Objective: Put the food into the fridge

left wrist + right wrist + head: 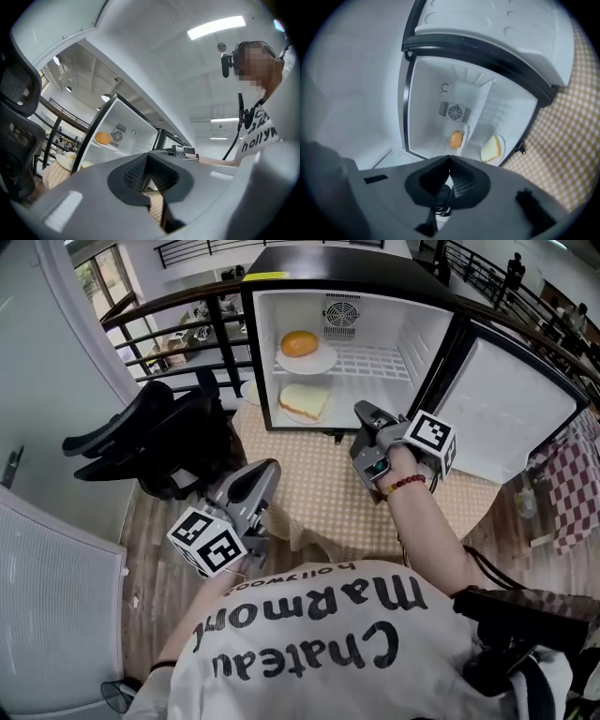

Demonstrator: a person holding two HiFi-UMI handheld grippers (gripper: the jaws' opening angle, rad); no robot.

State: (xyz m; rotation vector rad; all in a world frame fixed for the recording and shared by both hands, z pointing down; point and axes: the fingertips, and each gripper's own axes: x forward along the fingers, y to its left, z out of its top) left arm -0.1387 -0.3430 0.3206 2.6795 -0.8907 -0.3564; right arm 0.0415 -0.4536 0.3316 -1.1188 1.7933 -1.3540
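Two grippers are in view, and both are empty. The right gripper (450, 158) has its jaws pressed together with nothing between them. It is held in a hand (405, 463) wearing a red bead bracelet (405, 485), just in front of the open fridge (427, 329).

Directly ahead of its jaws, on the upper wire shelf (375, 360), an orange bun (299, 343) sits on a white plate (319, 363). Ahead and lower, on the fridge floor, a slice of bread (305, 401) lies on a second plate (503, 142). Both food items are inside the fridge, apart from either gripper. The fridge door (511, 404) stands wide open to the right of the right gripper.

The left gripper (148, 157) likewise has its jaws closed against each other, holding nothing. It is nearer the person and further from the fridge than the right gripper, well apart from it, with its jaws pointing toward the fridge. A black office chair (159, 442) stands beside it on its left. A checked tablecloth (319, 498) lies ahead of both grippers, and the fridge stands on it.
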